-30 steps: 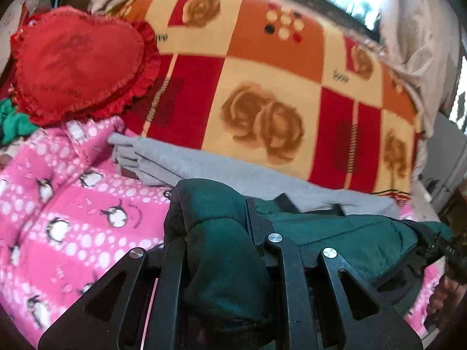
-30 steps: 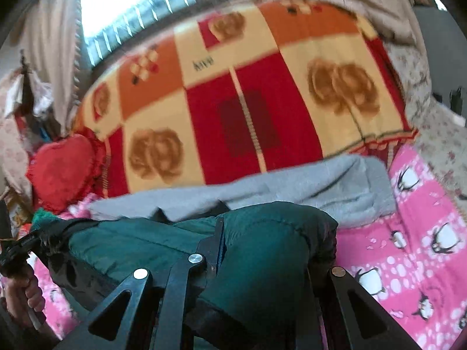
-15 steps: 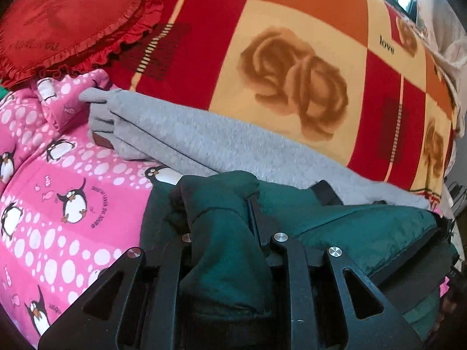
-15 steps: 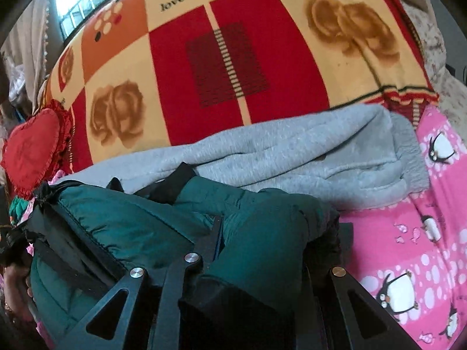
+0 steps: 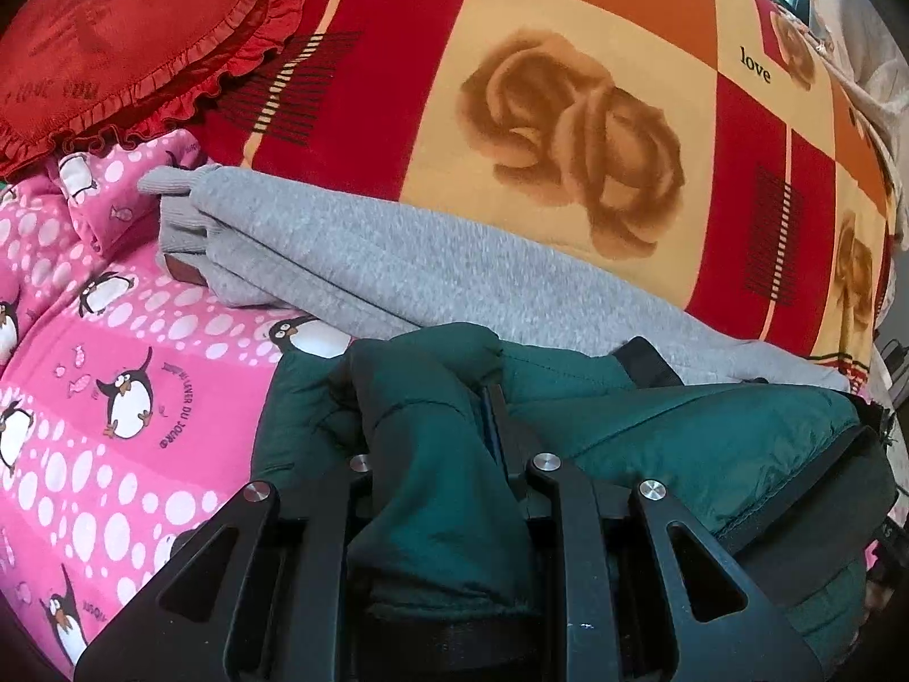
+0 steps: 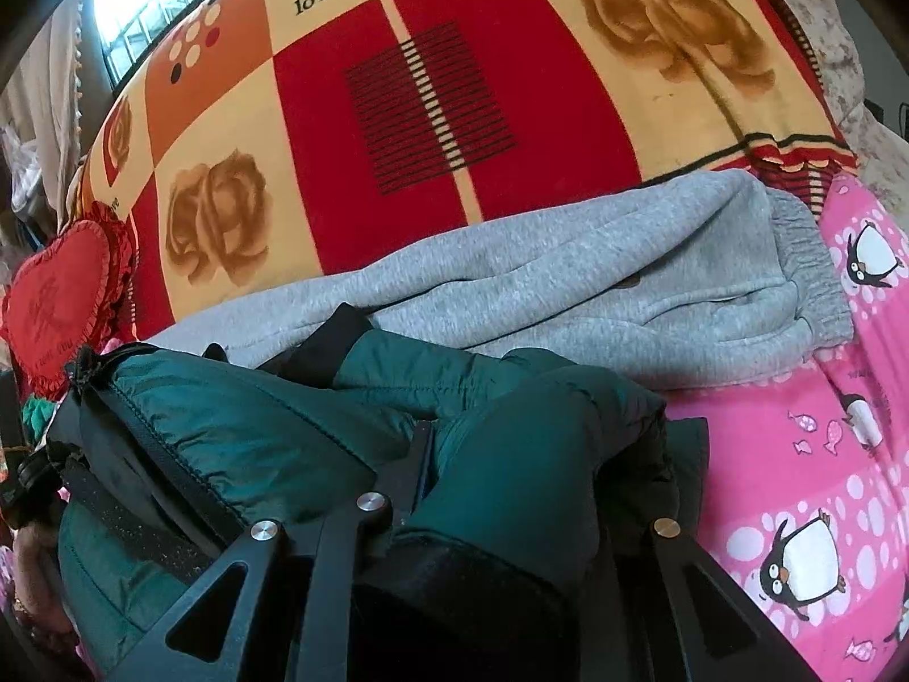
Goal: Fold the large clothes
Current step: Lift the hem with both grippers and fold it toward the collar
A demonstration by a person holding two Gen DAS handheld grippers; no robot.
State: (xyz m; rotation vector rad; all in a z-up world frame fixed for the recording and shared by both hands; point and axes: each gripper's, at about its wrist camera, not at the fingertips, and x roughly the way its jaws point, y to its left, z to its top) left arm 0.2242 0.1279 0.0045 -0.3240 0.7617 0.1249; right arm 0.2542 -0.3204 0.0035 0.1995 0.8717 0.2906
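Note:
A dark green padded jacket (image 5: 682,432) lies along the near side of the bed, stretched between my two grippers; it also shows in the right wrist view (image 6: 255,432). My left gripper (image 5: 437,426) is shut on a bunched fold at the jacket's left end. My right gripper (image 6: 540,443) is shut on a bunched fold at its right end. The fingertips of both are buried in the fabric. A folded pair of grey sweatpants (image 5: 397,261) lies just beyond the jacket, also in the right wrist view (image 6: 568,273).
A pink penguin-print sheet (image 5: 113,398) covers the bed, also at the right wrist view's right side (image 6: 795,454). A thick red, orange and cream rose blanket (image 5: 568,113) is piled behind the sweatpants. A red heart cushion (image 5: 113,40) sits at the far left.
Both grippers, still holding the jacket, have moved forward and down toward the bed. The sweatpants and rose blanket now look closer, and the jacket sits lower against the sweatpants.

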